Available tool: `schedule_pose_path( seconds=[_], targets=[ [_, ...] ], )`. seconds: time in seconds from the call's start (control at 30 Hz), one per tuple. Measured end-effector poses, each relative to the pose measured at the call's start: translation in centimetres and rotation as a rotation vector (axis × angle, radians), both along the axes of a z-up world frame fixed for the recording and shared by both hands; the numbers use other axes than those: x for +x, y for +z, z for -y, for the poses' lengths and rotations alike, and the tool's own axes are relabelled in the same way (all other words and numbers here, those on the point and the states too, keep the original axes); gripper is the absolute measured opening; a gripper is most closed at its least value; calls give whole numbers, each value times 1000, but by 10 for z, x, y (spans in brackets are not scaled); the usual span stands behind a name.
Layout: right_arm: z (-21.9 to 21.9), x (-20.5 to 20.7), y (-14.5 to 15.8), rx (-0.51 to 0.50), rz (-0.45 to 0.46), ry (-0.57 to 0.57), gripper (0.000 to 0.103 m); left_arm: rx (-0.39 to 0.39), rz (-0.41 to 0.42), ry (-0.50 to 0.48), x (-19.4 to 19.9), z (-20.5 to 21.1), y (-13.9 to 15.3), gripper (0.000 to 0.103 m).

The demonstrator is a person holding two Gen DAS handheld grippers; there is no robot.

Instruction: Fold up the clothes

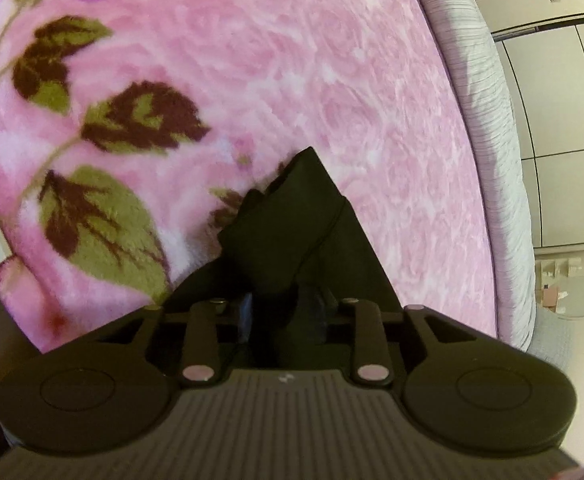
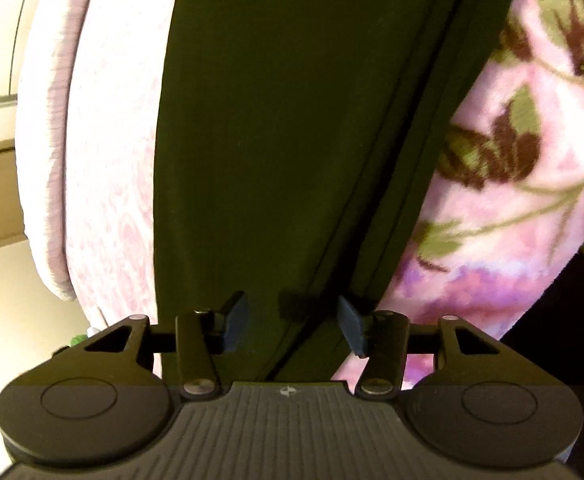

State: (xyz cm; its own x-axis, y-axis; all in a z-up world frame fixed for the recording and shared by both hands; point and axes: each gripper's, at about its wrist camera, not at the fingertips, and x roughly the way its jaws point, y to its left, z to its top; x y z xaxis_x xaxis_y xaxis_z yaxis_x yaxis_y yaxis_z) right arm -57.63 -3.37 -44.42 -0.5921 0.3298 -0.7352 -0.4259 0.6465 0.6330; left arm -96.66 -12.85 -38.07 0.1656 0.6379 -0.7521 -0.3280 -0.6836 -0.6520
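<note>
the bed edge [image 1: 487, 168] runs right of the left tool [image 1: 284, 308], bare blanket [image 1: 292, 60] ahead. it pinches the dark garment [image 1: 292, 224]. the right tool [image 2: 292, 320] gapes over it.

A pink floral blanket [image 1: 252, 60] covers the bed beside white wardrobe doors [image 1: 563, 128].

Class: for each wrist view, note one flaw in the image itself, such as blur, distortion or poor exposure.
Left wrist view: fisheye bends the bed edge into a curve; the leaf print on the blanket is soft, and the dark garment shows almost no detail. Right wrist view: the garment is underexposed, and the blanket beside it is smeared.
</note>
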Motion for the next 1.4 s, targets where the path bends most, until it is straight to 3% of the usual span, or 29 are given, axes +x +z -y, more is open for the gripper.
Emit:
schedule_pose_path(
  seconds=[0.1, 0.13, 0.17, 0.23, 0.33, 0.53, 0.73, 0.87, 0.93, 1.03, 1.17, 1.4],
  targets=[
    [0, 6, 0, 2, 24, -14, 53, 6, -22, -12, 2, -2, 1, 19],
    [-1, 7, 0, 7, 33, -20, 52, 11, -24, -16, 2, -2, 2, 7],
    [-3, 9, 1, 15, 45, -17, 47, 16, -26, -19, 2, -1, 2, 7],
    [-7, 10, 5, 38, 77, 10, 24, 24, -42, -31, 3, 1, 7, 6],
    [-11, 8, 15, 75, 130, 75, 7, 49, -88, -79, 6, 4, 22, 5],
    [-6, 9, 39, 141, 183, 178, 6, 116, -183, -172, 21, 30, 51, 5],
    [5, 5, 13, 64, 214, 207, 6, 17, -251, -214, 26, 37, 18, 5],
    [6, 0, 10, 62, 250, 251, 6, -46, -341, -286, 33, 29, 28, 10],
    [7, 0, 12, 51, 256, 277, 9, -78, -386, -322, 37, 26, 33, 16],
    [14, 5, 29, 71, 291, 285, 24, -154, -469, -355, 49, 26, 49, 21],
    [32, 45, 52, 86, 325, 131, 29, -189, -442, -381, 65, 31, 69, 19],
    [46, 121, 54, 101, 267, -75, 30, 7, -235, -652, 152, -12, 73, 19]
  ],
)
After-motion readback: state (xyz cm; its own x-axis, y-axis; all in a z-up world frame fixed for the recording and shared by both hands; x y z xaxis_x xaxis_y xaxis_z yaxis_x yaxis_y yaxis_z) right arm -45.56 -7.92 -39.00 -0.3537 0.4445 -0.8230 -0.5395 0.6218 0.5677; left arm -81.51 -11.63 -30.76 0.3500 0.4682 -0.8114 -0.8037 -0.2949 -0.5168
